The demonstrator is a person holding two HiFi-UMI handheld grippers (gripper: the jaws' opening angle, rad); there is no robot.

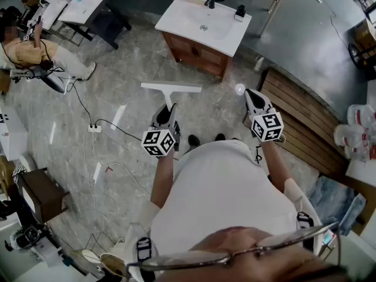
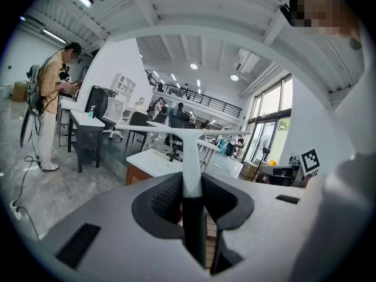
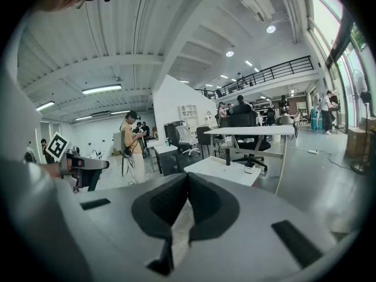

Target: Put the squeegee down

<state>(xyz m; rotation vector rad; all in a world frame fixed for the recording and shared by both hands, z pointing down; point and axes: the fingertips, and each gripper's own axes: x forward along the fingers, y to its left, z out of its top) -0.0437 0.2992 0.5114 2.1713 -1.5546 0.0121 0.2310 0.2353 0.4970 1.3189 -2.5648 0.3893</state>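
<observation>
Open floor (image 1: 126,78) short of the vanity (image 1: 202,25); white T-shaped squeegee (image 1: 171,89) pinched in left gripper (image 1: 170,109); right gripper (image 1: 253,97) pressed together, empty.

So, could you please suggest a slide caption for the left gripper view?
Left gripper shut on the squeegee handle, its white blade roughly level, a sink cabinet ahead.

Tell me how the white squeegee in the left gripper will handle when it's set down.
The squeegee looks stiff: its wide blade runs straight though clamped only at the handle by the left gripper. It is probably light, being thin plastic. The T shape is top-heavy, so it would likely tip unless laid flat.
</observation>
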